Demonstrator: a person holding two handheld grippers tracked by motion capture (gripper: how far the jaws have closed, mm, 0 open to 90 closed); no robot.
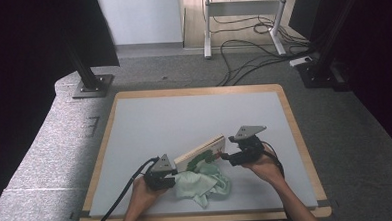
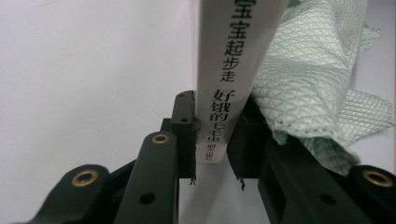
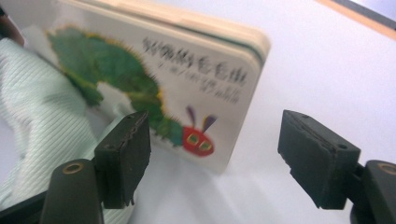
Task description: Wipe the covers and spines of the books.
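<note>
Near the worktop's [image 1: 134, 108] front edge, the left gripper's [image 1: 163, 178] fingers clamp the spine end of a book [image 1: 202, 151] tilted over a green cloth [image 1: 207, 184], its long axis running toward the right gripper [image 1: 225, 157], whose spread, empty fingers sit just off its far end.

Overhead table view; two close claw-mounted views

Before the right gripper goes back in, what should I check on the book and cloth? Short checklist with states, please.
1. Left gripper clamped on the book spine: ok.
2. Book lifted on edge, tilted: ok.
3. Right gripper open, holding nothing: ok.
4. Green cloth lies bunched beside and under the book: ok.
5. Cloth caught in the left jaws: cannot tell.
6. Table surface bare behind the book: ok.
</note>
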